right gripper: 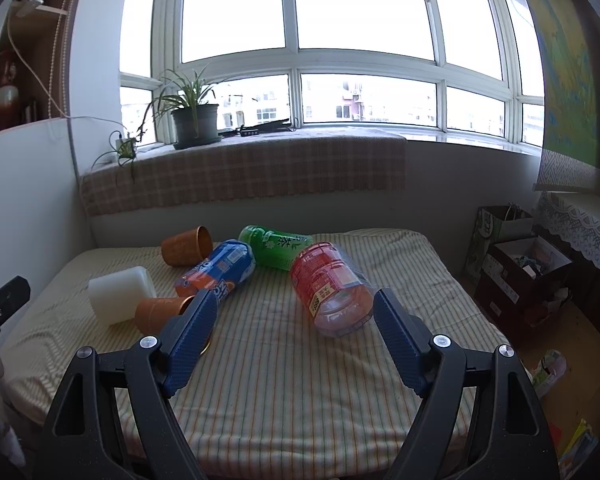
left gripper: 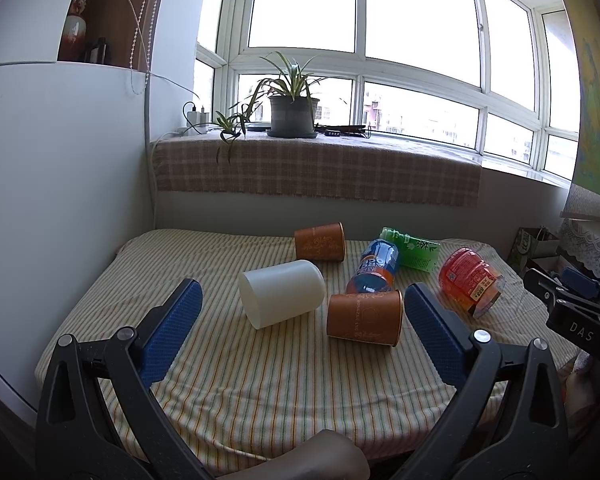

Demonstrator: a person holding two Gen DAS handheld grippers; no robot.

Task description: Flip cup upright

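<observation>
1. Left wrist view: the left gripper (left gripper: 302, 310) hangs over the near part of a striped cloth-covered table (left gripper: 260, 380), its blue-padded fingers (left gripper: 172, 328) spread wide and holding nothing.
2. Between those fingers lie two cups on their sides: a white cup (left gripper: 282, 298) with its mouth toward the near left, and just to its right a near brown paper cup (left gripper: 365, 318) with its rim to the right.
3. A far brown paper cup (left gripper: 320, 242) also lies on its side, farther back toward the window ledge.
4. Behind the near brown cup, touching it, a blue and orange bottle (left gripper: 374, 268) lies flat; a green bottle (left gripper: 412, 252) lies just behind that, and a red bottle (left gripper: 470, 280) lies apart to the right.
5. The right gripper (left gripper: 568, 300) shows at the right edge of this view; in the right wrist view its fingers are likewise wide apart and empty (right gripper: 294, 312), with the red bottle (right gripper: 330, 288) lying between them.
6. From the right wrist view, the left finger (right gripper: 190, 332) hides part of the near brown cup (right gripper: 158, 312), which touches the white cup (right gripper: 120, 294).
7. A potted plant (left gripper: 292, 114) stands on the checked cloth of the window ledge (left gripper: 320, 164).
</observation>
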